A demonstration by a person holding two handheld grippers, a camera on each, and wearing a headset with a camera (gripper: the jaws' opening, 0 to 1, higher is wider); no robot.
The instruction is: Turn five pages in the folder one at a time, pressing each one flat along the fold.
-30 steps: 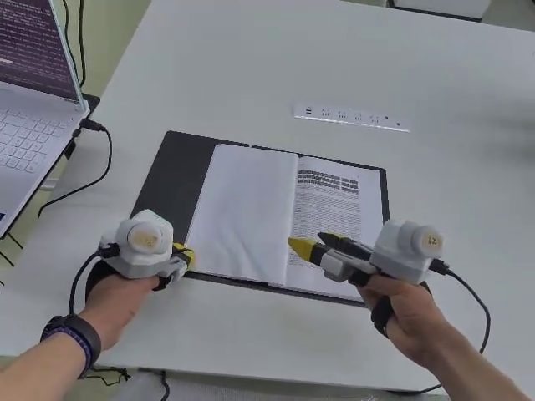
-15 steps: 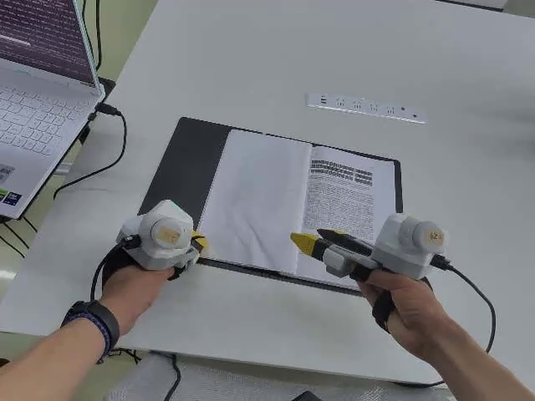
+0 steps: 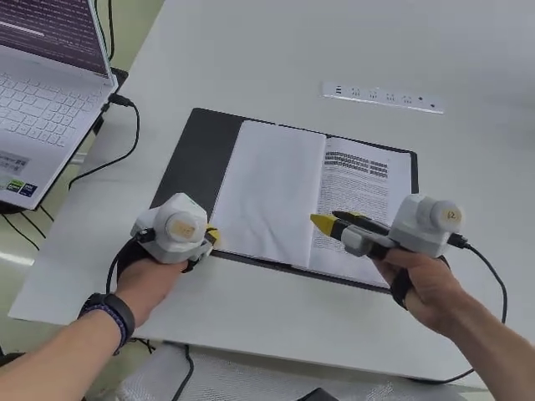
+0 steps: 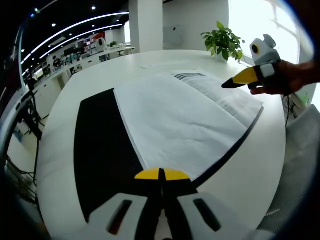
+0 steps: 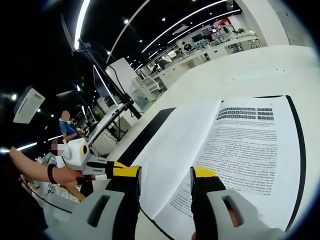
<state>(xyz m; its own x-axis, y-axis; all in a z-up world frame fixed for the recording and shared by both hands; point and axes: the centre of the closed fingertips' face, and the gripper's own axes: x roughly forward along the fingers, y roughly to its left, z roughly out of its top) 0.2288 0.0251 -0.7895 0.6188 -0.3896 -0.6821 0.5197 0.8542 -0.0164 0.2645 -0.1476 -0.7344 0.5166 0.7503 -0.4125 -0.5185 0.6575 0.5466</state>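
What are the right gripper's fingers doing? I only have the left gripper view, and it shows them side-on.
Observer: They're open. In the right gripper view, the right gripper has its fingers apart over the printed page, with nothing between them.
Operator: What's left of the folder?
Observer: An open laptop, in the head view. It sits at the table's left edge, apart from the folder.
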